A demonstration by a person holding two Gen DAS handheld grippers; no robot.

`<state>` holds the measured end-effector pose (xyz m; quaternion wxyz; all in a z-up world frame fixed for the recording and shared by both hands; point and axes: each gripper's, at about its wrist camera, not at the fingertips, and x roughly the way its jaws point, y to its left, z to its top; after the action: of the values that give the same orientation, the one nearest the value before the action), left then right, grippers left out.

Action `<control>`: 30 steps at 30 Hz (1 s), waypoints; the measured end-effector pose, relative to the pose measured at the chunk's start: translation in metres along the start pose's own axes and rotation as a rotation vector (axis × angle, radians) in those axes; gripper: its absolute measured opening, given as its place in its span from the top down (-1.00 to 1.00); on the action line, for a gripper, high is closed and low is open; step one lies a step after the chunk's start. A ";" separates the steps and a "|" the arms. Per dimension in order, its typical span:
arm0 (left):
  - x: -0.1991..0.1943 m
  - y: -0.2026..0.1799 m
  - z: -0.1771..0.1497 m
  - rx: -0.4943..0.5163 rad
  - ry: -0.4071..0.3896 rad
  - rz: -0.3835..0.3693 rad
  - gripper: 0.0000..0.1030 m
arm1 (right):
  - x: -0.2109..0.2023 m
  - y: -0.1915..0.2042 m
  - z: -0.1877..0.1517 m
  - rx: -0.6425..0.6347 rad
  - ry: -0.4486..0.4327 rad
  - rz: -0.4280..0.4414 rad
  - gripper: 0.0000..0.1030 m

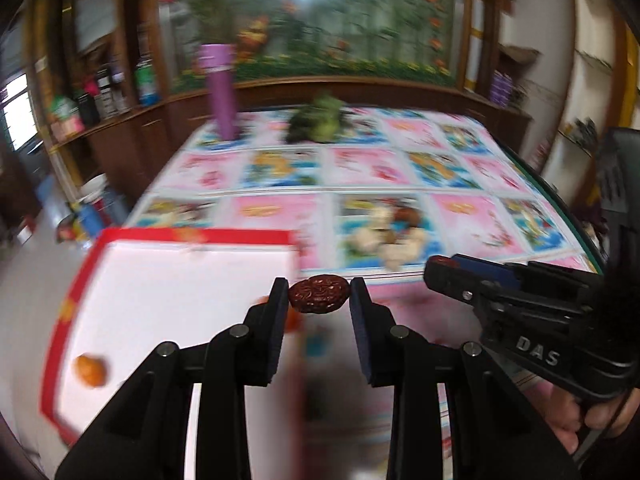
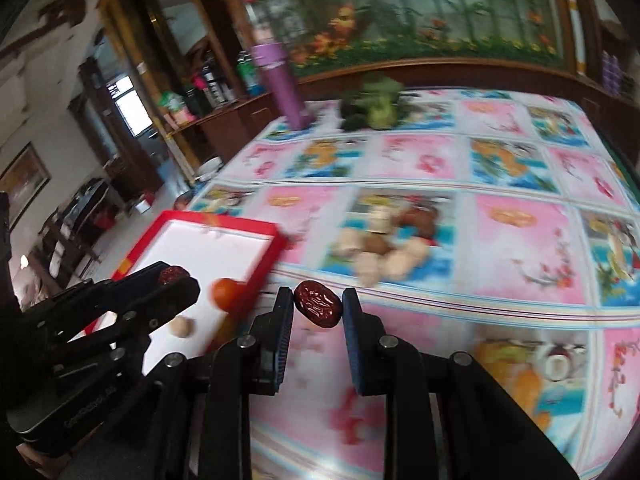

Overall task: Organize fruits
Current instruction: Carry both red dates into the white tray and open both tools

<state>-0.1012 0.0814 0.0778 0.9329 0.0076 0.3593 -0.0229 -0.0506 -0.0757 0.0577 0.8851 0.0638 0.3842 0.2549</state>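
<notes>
A: Between your left gripper's (image 1: 319, 294) pads, nearest the lens, sits a wrinkled red date (image 1: 318, 294), clamped end to end, above the right edge of the red-rimmed white tray (image 1: 76, 292).

B: And your right gripper (image 2: 317, 305)?

A: Same story: its pads are closed on a second dark red date (image 2: 318, 303), tilted, held over the patterned tablecloth (image 2: 516, 240) just right of the tray's corner. In your left camera that gripper (image 1: 442, 266) shows side-on at the right, your hand (image 1: 592, 420) on its handle.

B: What lies in the tray?

A: In the left view, a small orange fruit (image 1: 91, 370) near its left rim. In the right view, an orange-red round fruit (image 2: 225, 294) close to the near right rim and a pale round one (image 2: 183, 326) beside it, partly behind your left gripper (image 2: 176, 276). All are blurred.

B: Farther out?

A: Mid-table, a heap of pale and brown fruits (image 2: 384, 246) rests on the cloth, well apart from the tray. At the far edge stand a purple flask (image 2: 282, 86) and a green leafy bundle (image 2: 374, 106), too blurred to name.
</notes>
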 end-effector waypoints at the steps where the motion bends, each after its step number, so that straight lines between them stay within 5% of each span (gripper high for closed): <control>1: -0.003 0.011 -0.004 -0.015 -0.001 0.013 0.36 | 0.003 0.011 0.000 -0.014 0.004 0.012 0.54; 9: -0.005 0.096 -0.031 -0.156 0.016 0.129 0.36 | 0.049 0.099 -0.015 -0.153 0.094 0.073 0.54; 18: 0.025 0.173 -0.020 -0.282 0.090 0.247 0.36 | 0.131 0.141 0.023 -0.120 0.222 0.059 0.54; 30: 0.058 0.187 -0.036 -0.297 0.209 0.250 0.35 | 0.167 0.161 0.020 -0.116 0.292 0.008 0.53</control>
<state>-0.0734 0.2671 0.0117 0.8770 -0.0833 0.4498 0.1471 -0.0054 0.1478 0.0129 0.8210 -0.0236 0.4932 0.2868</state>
